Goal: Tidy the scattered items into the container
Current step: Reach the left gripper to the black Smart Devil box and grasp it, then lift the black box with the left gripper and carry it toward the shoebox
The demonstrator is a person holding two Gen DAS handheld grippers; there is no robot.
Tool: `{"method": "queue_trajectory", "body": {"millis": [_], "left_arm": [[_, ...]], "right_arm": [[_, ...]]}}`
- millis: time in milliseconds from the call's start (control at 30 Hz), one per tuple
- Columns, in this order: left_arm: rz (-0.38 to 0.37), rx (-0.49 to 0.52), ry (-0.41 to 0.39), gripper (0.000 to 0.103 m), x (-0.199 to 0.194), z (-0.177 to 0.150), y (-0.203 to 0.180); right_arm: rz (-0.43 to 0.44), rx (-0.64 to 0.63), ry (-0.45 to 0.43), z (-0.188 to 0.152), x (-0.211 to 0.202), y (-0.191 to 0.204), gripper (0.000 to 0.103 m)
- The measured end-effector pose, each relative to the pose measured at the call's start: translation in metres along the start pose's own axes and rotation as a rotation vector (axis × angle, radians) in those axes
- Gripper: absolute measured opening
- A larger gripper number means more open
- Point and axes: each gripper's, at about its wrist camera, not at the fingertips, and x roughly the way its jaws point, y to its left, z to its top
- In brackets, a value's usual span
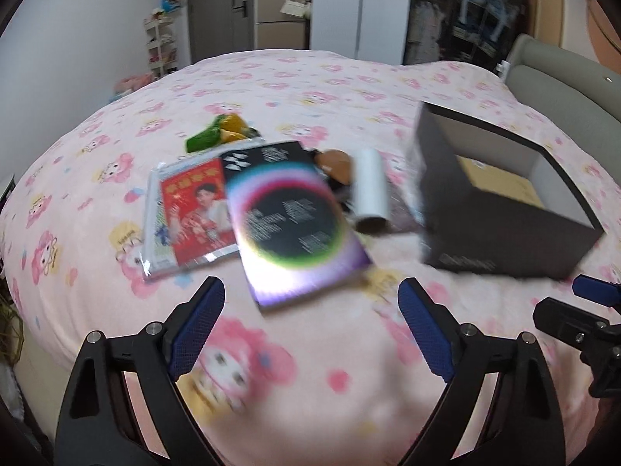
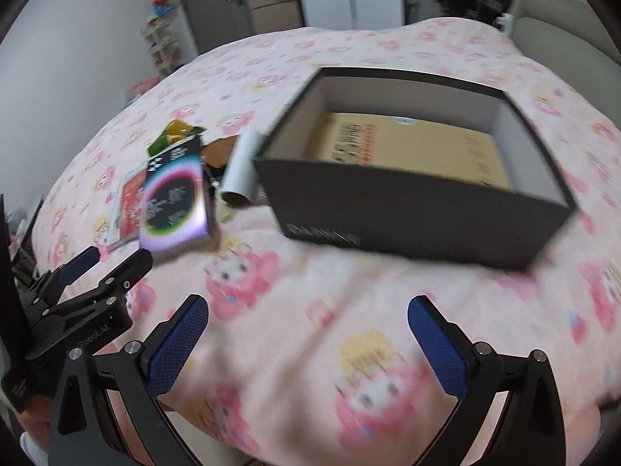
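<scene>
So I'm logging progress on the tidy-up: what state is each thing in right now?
Box: open, upright, brown envelope inside.
Purple book: flat on bed, outside box.
Red packet: flat, partly under the book.
White roll: lying on its side.
Green wrapper: crumpled.
Left gripper: jaws open, empty.
Right gripper: jaws open, empty.

The left gripper (image 1: 310, 326) hangs low with its jaws spread wide, nothing between the blue pads (image 1: 198, 334); the right gripper (image 2: 306, 343) hangs the same way, jaws wide apart and blue pads (image 2: 438, 349) bare. The two sit side by side, each showing at the edge of the other's view; the left one, seen from the right wrist, points forward and slightly up, its fingers parted.
</scene>
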Motion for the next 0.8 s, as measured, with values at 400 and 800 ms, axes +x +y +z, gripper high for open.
{"method": "queue_trajectory", "body": {"millis": [400, 800], "left_arm": [[-0.175, -0.256, 0.144, 0.044, 0.064, -0.007, 0.071], [-0.25, -0.295, 0.177, 0.028, 0.06, -0.014, 0.074]], "right_arm": [[0.134, -0.109, 0.091, 0.031, 0.102, 0.076, 0.032], [0.301, -0.07, 0.128, 0.048, 0.142, 0.094, 0.033]]}}
